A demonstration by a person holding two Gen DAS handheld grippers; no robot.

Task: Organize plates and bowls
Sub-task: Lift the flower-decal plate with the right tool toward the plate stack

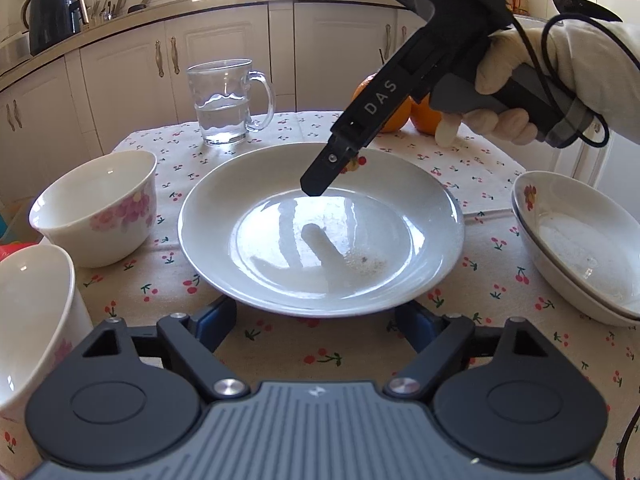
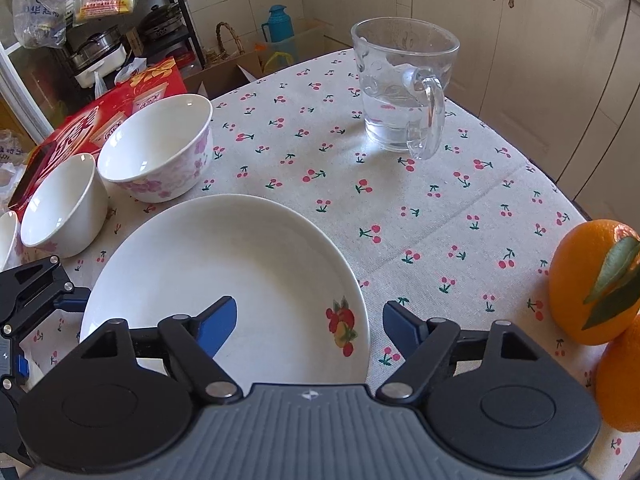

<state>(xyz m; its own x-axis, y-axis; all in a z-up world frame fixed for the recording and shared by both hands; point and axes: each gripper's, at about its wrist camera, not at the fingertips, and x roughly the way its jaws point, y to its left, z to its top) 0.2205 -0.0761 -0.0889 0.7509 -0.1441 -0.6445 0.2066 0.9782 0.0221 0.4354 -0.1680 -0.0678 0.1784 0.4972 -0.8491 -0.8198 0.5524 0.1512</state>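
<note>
Both grippers flank one white plate mid-table. Left gripper spreads at its near rim, fingers beside it, not pinching. Right gripper straddles the far rim, spread, one finger over the plate. Bowls line the table's left edge.

Sunlit kitchen: cream cabinets behind a cherry-print tablecloth.
</note>
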